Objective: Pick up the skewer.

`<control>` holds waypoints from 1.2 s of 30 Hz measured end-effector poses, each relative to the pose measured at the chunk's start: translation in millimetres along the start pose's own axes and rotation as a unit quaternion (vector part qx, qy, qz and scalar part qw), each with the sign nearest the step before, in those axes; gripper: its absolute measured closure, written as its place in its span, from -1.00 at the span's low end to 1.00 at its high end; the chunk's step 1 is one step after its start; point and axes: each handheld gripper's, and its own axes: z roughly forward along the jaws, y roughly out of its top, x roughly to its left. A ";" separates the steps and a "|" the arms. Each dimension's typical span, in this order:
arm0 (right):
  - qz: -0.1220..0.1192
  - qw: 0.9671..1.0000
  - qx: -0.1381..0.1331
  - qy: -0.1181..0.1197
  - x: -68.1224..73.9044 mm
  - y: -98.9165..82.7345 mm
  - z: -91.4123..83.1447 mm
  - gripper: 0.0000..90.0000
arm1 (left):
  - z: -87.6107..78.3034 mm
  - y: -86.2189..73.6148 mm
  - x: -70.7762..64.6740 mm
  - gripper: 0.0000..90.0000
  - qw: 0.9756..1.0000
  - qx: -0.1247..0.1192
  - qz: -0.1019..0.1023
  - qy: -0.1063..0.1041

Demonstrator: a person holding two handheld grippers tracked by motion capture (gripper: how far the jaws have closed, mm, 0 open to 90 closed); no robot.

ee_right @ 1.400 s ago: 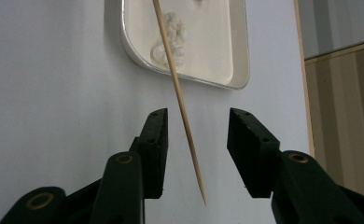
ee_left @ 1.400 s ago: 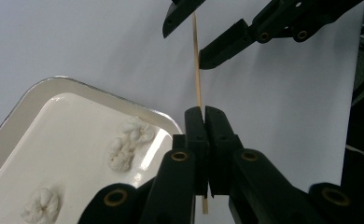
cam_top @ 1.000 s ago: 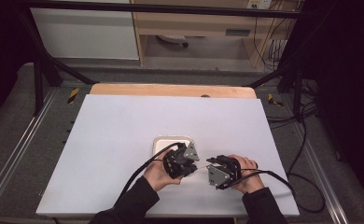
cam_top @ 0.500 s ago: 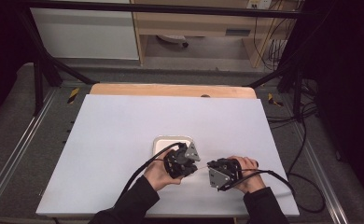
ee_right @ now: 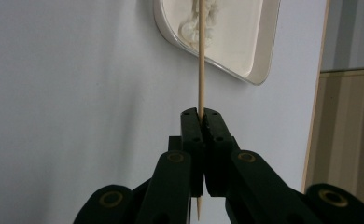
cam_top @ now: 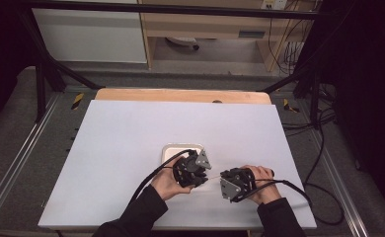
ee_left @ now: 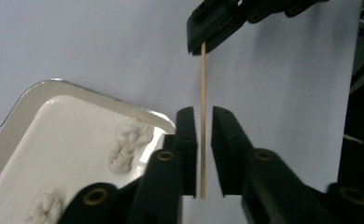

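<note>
A thin wooden skewer [ee_right: 200,56] is clamped in my right gripper [ee_right: 201,112], which is shut on it a little above its lower point. The stick runs forward over a white tray [ee_right: 264,42] and across a pale lump [ee_right: 192,30] lying in it. In the left gripper view the same skewer [ee_left: 202,93] passes between the jaws of my left gripper [ee_left: 202,112]. Those jaws stand slightly apart and do not pinch it. The right gripper [ee_left: 208,39] holds its far end there. In the high view the left gripper [cam_top: 204,174] and right gripper [cam_top: 223,181] face each other beside the tray [cam_top: 171,150].
Two white knobbly lumps [ee_left: 129,144] [ee_left: 45,207] lie in the tray. The pale table [cam_top: 131,133] has a wooden strip [cam_top: 180,95] along its far edge. Black cables [cam_top: 294,190] trail from the grippers toward the near side. Dark frame legs stand beyond the table.
The right gripper has drawn away to the right from the left gripper, and the skewer now spans the gap. The left hand has stayed by the tray.
</note>
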 end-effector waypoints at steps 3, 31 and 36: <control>-0.002 1.000 0.006 0.000 -0.2 -0.1 -0.2 0.98 | -0.3 1.3 3.8 0.51 1.000 0.019 -0.011 -0.008; -0.017 1.000 0.015 0.009 1.3 4.2 1.4 0.98 | 28.4 11.9 -6.9 0.97 0.994 0.108 0.023 -0.005; -0.017 1.000 0.017 0.008 1.6 4.3 0.7 0.98 | 29.2 10.5 -8.0 0.98 0.994 0.103 0.021 -0.002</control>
